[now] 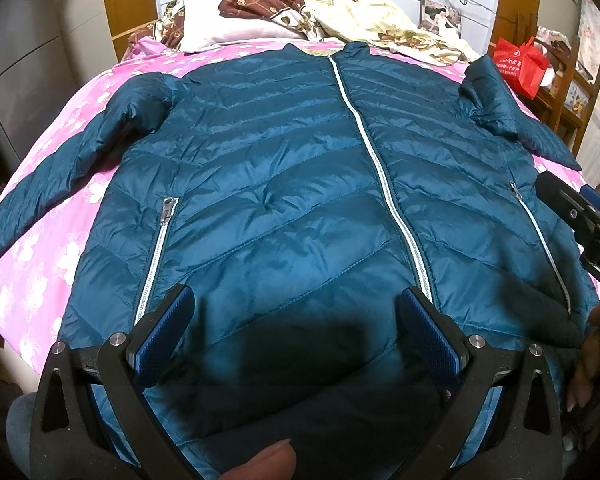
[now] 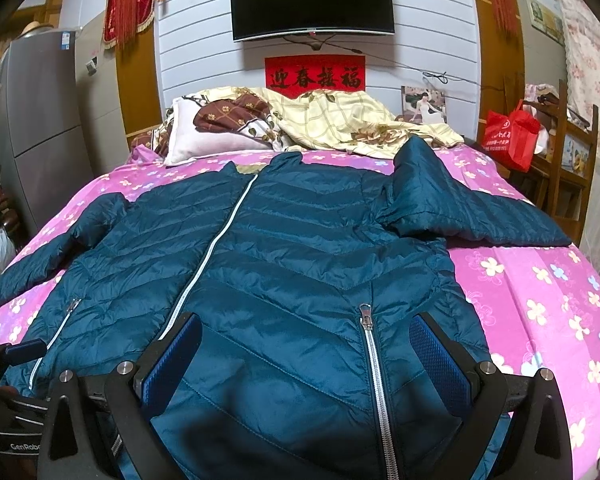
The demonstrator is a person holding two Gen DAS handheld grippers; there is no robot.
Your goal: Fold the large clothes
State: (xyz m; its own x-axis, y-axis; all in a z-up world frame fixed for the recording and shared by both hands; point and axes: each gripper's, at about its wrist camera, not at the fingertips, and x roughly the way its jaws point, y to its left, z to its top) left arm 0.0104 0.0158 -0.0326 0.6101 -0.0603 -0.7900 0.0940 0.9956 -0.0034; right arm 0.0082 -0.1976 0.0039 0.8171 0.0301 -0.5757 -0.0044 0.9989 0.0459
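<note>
A teal quilted puffer jacket (image 1: 300,184) lies face up and zipped on the pink flowered bed (image 1: 40,272), collar toward the pillows. Its left sleeve (image 1: 60,168) stretches out to the left; its right sleeve (image 2: 460,200) is bunched up and bent to the right. My left gripper (image 1: 296,300) is open, hovering over the jacket's lower left front near the hem. My right gripper (image 2: 306,328) is open over the lower right front, straddling the right pocket zipper (image 2: 374,376). The right gripper also shows at the right edge of the left wrist view (image 1: 580,216).
Pillows (image 2: 220,132) and a yellow flowered quilt (image 2: 352,124) are piled at the head of the bed. A red bag (image 2: 510,134) sits on a wooden chair at the right. A grey fridge (image 2: 36,120) stands at the left. A TV (image 2: 312,0) hangs on the wall.
</note>
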